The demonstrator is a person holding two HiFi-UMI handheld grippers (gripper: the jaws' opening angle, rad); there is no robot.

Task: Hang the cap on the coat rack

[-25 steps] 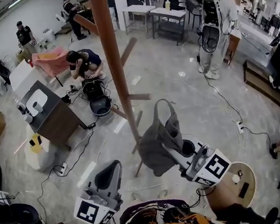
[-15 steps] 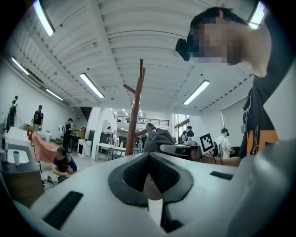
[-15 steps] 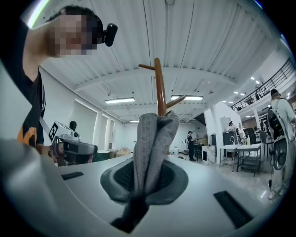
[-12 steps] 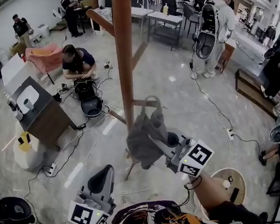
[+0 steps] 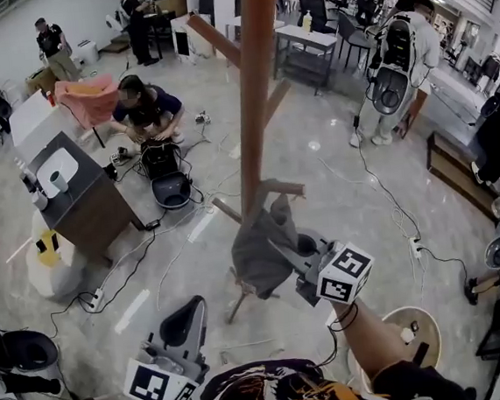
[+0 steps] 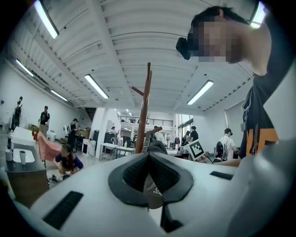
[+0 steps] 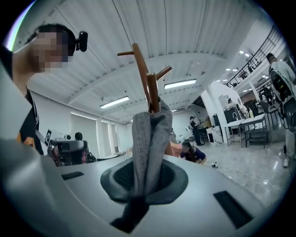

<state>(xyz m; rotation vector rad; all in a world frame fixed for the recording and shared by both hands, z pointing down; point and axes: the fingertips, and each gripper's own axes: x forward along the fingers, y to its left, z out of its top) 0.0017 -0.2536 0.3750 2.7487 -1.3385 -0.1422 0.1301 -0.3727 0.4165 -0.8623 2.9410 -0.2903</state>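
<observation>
The brown coat rack [image 5: 256,97] rises in the middle of the head view, with short pegs sticking out; one low peg [image 5: 282,187] points right. A grey cap [image 5: 256,249] hangs beside the pole, its top edge up against that low peg. My right gripper [image 5: 286,253] is shut on the cap's lower right side. In the right gripper view the cap's fabric [image 7: 148,139] is pinched between the jaws, with the coat rack [image 7: 150,85] right behind it. My left gripper [image 5: 190,310] sits low at the left, shut and holding nothing, away from the rack.
A dark cabinet [image 5: 92,201] stands at the left, with a person crouching [image 5: 149,108] beyond it. Cables [image 5: 150,257] trail across the floor. A round wooden table [image 5: 417,332] is at my lower right. A person with a backpack [image 5: 395,66] stands far right.
My right gripper has carried the cap left and up toward the pole; the cap's top has come from open air right of the pole to the low peg. The left gripper barely moved.
</observation>
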